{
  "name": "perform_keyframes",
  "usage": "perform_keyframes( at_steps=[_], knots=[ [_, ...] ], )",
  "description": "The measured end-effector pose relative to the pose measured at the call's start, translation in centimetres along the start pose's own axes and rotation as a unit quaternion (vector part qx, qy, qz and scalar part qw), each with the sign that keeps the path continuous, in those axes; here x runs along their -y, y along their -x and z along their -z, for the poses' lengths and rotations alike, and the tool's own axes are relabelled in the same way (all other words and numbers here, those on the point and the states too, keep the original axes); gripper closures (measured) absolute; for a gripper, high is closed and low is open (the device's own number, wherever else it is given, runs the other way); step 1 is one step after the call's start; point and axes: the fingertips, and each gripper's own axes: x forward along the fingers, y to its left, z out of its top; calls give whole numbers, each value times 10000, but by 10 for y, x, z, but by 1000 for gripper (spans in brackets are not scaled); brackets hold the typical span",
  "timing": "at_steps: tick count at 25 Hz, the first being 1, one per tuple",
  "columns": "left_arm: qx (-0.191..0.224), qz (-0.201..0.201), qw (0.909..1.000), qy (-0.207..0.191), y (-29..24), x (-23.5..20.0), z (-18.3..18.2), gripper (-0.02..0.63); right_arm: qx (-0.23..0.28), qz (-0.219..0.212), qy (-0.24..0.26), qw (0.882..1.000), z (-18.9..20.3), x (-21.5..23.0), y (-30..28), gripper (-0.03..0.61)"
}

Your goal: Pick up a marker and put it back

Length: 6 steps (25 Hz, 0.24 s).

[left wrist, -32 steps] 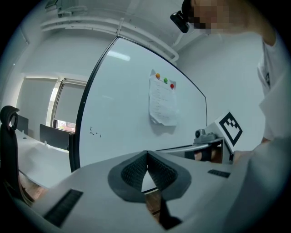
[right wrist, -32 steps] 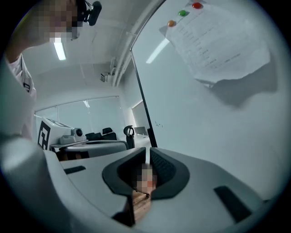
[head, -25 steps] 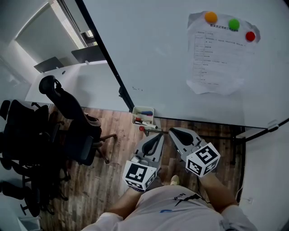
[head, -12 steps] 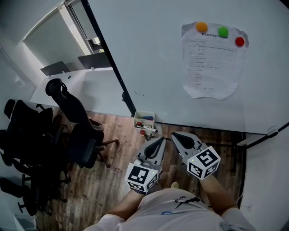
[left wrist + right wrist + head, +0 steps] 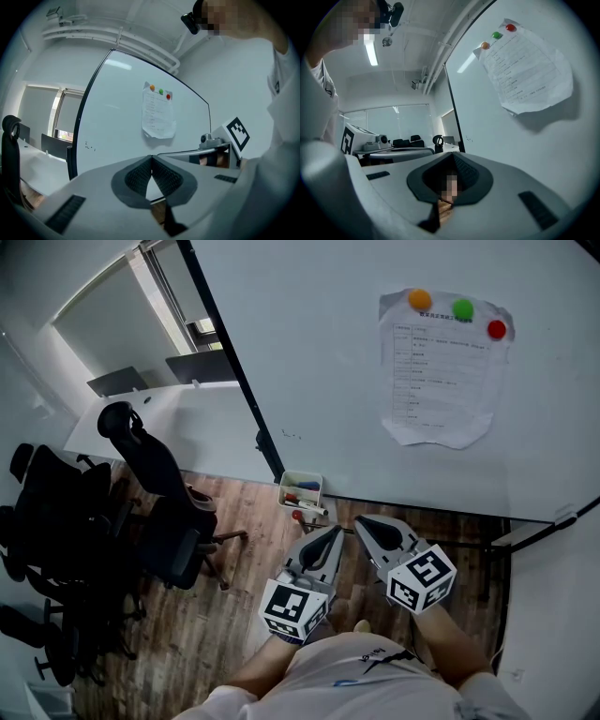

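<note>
A small white marker box [image 5: 302,490] hangs at the whiteboard's lower edge with several markers in it, blue and red among them. A red-capped marker [image 5: 298,515] lies just below the box. My left gripper [image 5: 335,529] points up at the board a little right of and below the box; its pads meet at the tips and hold nothing [image 5: 151,158]. Beside it on the right, my right gripper [image 5: 359,520] is also shut and empty [image 5: 452,154]. Neither gripper touches the box or a marker.
A paper sheet [image 5: 441,381] is pinned to the whiteboard [image 5: 309,343] by three coloured magnets. Black office chairs [image 5: 141,512] and a white desk [image 5: 159,418] stand at the left on the wooden floor. The person's torso fills the bottom edge.
The head view has tilted slightly, so board, paper and box sit a little differently in frame. Both grippers stay side by side below the box, in nearly the same place relative to it.
</note>
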Motion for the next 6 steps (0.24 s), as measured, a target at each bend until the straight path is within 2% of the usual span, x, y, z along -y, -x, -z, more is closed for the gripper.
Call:
perform_keyframes(
  at_steps=[6],
  knots=[
    [29, -22, 10000, -2, 1, -3, -2, 603, 16, 0, 11, 10000, -3, -2, -2, 565]
  ],
)
